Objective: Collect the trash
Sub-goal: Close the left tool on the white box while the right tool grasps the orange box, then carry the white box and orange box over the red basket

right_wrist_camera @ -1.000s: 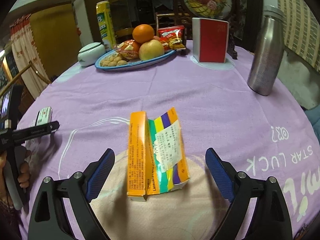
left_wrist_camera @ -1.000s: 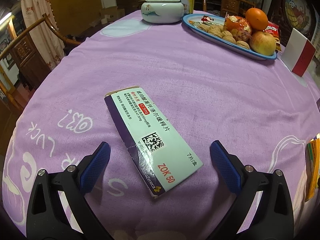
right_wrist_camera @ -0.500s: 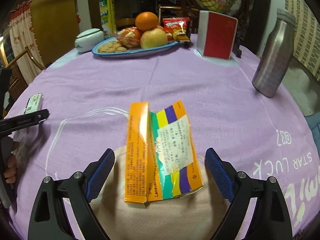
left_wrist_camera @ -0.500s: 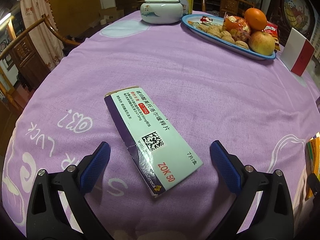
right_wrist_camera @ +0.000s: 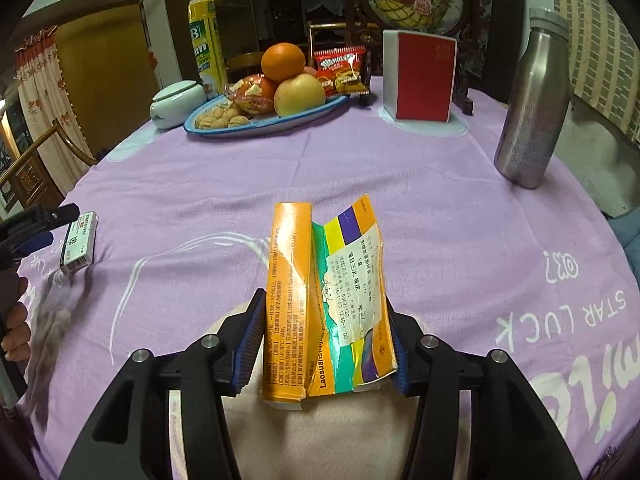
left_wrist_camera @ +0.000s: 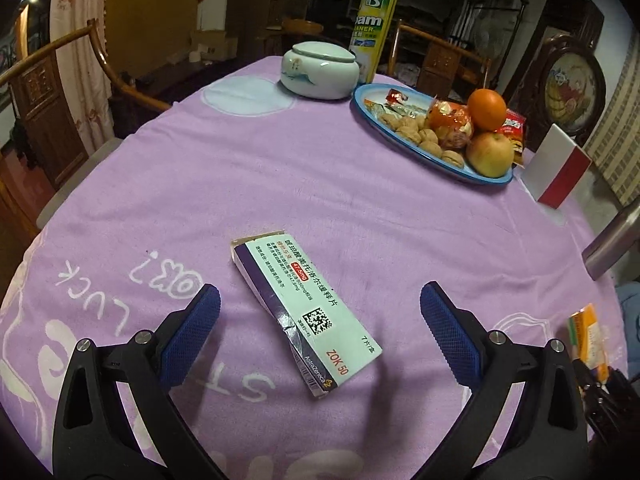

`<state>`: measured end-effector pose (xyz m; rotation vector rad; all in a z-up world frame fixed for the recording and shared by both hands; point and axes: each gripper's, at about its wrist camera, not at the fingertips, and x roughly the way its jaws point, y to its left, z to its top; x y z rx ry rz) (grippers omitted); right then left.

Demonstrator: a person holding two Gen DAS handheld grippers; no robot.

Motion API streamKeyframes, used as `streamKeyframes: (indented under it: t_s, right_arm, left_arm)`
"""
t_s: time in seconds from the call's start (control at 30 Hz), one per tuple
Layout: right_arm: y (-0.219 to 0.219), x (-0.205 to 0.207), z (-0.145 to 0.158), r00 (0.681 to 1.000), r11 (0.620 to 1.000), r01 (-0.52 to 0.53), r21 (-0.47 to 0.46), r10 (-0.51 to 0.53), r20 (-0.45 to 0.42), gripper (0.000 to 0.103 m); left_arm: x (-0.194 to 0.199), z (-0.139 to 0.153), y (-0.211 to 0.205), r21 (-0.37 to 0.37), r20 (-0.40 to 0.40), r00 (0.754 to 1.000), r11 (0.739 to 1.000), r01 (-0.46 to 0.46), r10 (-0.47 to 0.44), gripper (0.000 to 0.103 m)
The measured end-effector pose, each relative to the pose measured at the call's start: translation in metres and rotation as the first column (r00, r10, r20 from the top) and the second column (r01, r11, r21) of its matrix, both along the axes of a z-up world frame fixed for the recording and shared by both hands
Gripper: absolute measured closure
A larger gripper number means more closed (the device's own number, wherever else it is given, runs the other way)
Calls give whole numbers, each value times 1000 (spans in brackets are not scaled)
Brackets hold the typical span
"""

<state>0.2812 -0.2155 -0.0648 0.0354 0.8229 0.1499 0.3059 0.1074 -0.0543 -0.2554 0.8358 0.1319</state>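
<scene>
a: where's the trash?

b: two flattened medicine cartons on the purple-clothed bench (left_wrist_camera: 320, 184). the torn orange carton (right_wrist_camera: 326, 304) sits between the right gripper (right_wrist_camera: 326, 344) fingers, which are closing on it, pads at both edges. the pale green carton (left_wrist_camera: 304, 312) lies flat between the left gripper (left_wrist_camera: 320, 332) fingers, which stand wide and clear of it.

a: what could go wrong?

b: the orange carton is split and creased along its middle. squeezed across its width, i'd guess it folds further and slips out, or only one flap gets caught. the green one lies flat on soft cloth, so the fingers may snag the cloth instead of getting under an edge.

a: anything hard to read?

b: the carton's near end hides the cloth under it, so whether it is lifted i can't tell. no bin shows in either view. the steel bottle (right_wrist_camera: 532, 104) is cut off at the left view's edge.
</scene>
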Motion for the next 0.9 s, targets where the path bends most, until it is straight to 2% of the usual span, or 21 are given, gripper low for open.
streamKeyframes:
  t_s: [0.2, 0.37, 0.47, 0.57, 0.63, 0.7, 0.73, 0.8, 0.9]
  right_arm:
    - [1, 0, -2, 1000, 1000, -1, 1, 1, -11, 48]
    - [1, 0, -3, 1000, 1000, 2, 0, -2, -18, 47]
    - [2, 0, -3, 1000, 1000, -1, -3, 1, -20, 46]
    - [2, 0, -3, 1000, 1000, -2, -5, 2, -16, 46]
    - [2, 1, -4, 1000, 1000, -1, -9, 1, -18, 46]
    - [3, 3, -6, 1000, 1000, -2, -15, 1, -30, 46]
    - [3, 3, -7, 999, 1000, -2, -18, 2, -32, 46]
    - [3, 3, -7, 1000, 1000, -3, -15, 3, -25, 51]
    - [0, -4, 5, 999, 1000, -6, 23, 5, 33, 52]
  left_arm:
    - [11, -19, 3, -78, -85, 996, 997, -5, -1, 7]
    - [17, -27, 1, -55, -108, 994, 998, -13, 7, 7]
    - [20, -29, 0, -16, -115, 993, 1000, -16, 14, 8]
    - [20, -29, 0, 16, -112, 994, 1000, -18, 20, 23]
    - [20, -28, 0, 35, -111, 994, 999, -15, 19, 42]
    - [20, -27, 0, 25, -105, 994, 1000, -1, 4, 51]
    - [19, -26, 1, -3, -99, 995, 1000, 17, -17, 55]
    - [16, -22, 1, -30, -82, 996, 999, 36, -39, 57]
    - [5, -9, -5, -39, -24, 997, 996, 75, -76, 58]
